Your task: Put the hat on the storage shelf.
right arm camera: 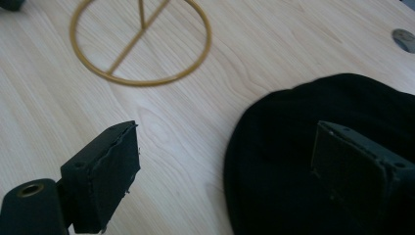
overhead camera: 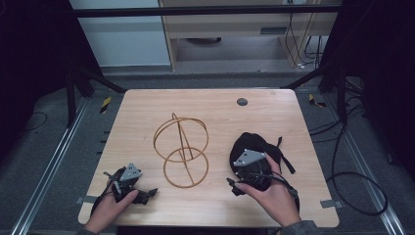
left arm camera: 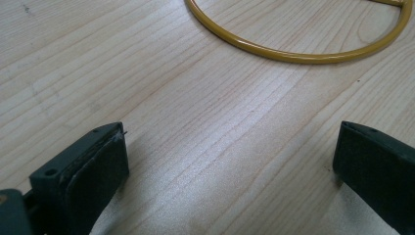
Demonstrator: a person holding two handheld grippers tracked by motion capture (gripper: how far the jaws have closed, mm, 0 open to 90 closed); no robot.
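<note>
— What do I have on the left side?

— My left gripper [overhead camera: 147, 194] rests low on the table [overhead camera: 274, 117], near its front edge. Its jaws are released, wide apart, with only bare wood between them. Ahead of these jaws lies the lower ring of a gold wire stand [overhead camera: 182, 149]; I see the curve of this ring just beyond the jaw tips in the left gripper view.

— And the stand itself?

— It is between the two grippers, one ring flat on the table, one ring standing upright above it.

— The right side?

— My right gripper [overhead camera: 234, 185] is also released, jaws spread. A black cap [right arm camera: 333, 127] lies under its right jaw and reaches into the gap; the left jaw is over bare wood. I cannot tell if the right jaw touches the cloth.
</note>
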